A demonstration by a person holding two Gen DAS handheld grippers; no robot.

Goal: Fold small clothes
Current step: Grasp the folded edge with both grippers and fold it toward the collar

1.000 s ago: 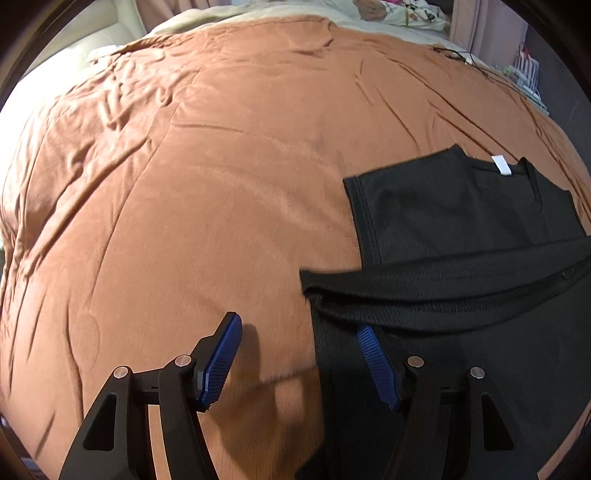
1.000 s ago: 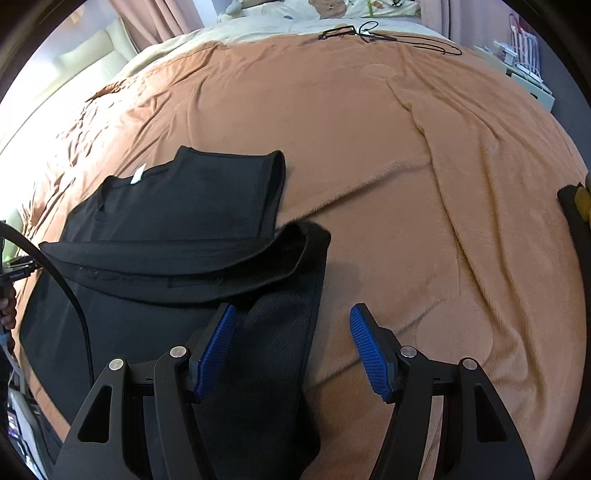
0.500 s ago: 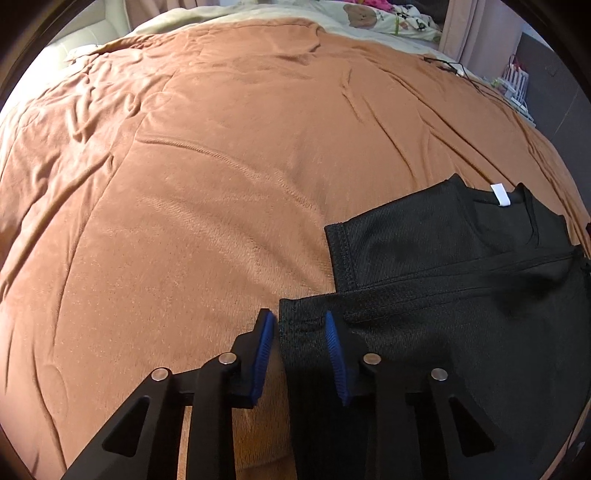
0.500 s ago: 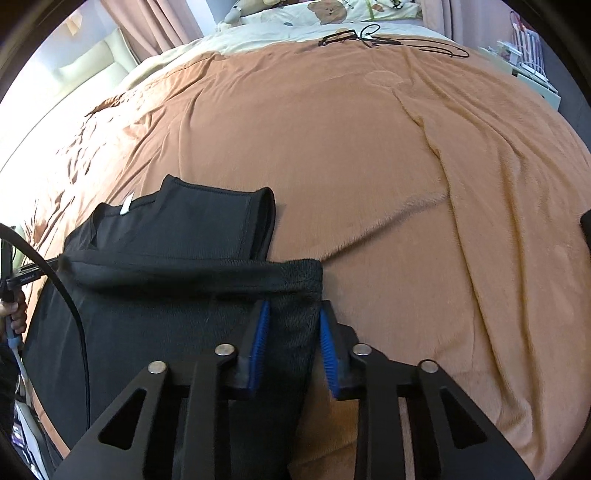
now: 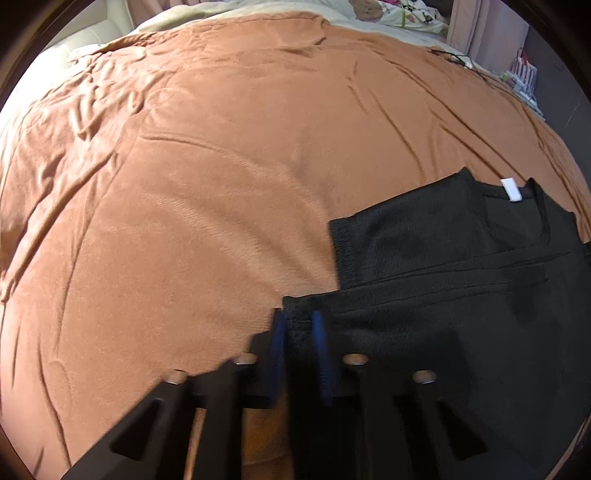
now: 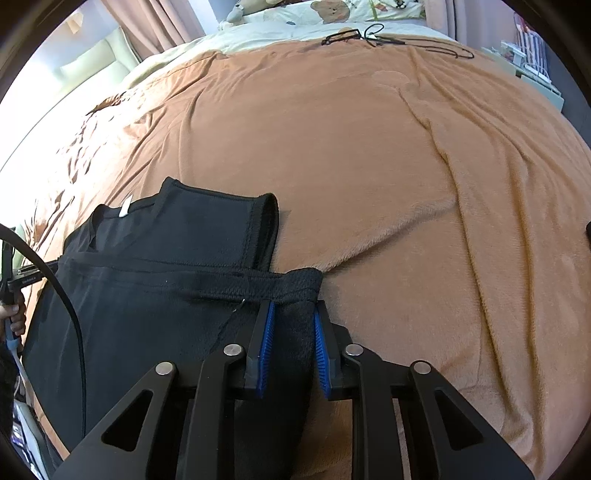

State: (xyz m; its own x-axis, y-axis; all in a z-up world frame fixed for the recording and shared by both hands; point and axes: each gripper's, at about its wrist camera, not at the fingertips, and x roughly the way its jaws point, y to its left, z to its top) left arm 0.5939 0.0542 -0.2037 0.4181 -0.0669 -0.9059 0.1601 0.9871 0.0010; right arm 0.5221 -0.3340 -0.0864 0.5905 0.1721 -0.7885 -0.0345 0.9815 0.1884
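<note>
Left gripper (image 5: 298, 325) and right gripper (image 6: 291, 314), jaws just closed, each pinching a corner of the folded black T-shirt (image 6: 147, 288), lower frame, on the brown blanket (image 6: 369, 166).

A wide, rumpled orange-brown plush blanket (image 6: 369, 166) covers the bed. Beyond its far edge lies a pale cream sheet with teddy-bear print (image 6: 332, 14) — dusty-pink curtains (image 6: 147, 26) hang behind it. Bright daylight washes the blanket's left side — a white slatted rack (image 6: 532, 59) stands off its far right corner.

We saw the right gripper (image 6: 291, 317), its jaws having just closed, clamped on the folded edge of the black shirt (image 6: 155, 295), which lay toward the brown blanket's (image 6: 369, 147) left edge.
</note>
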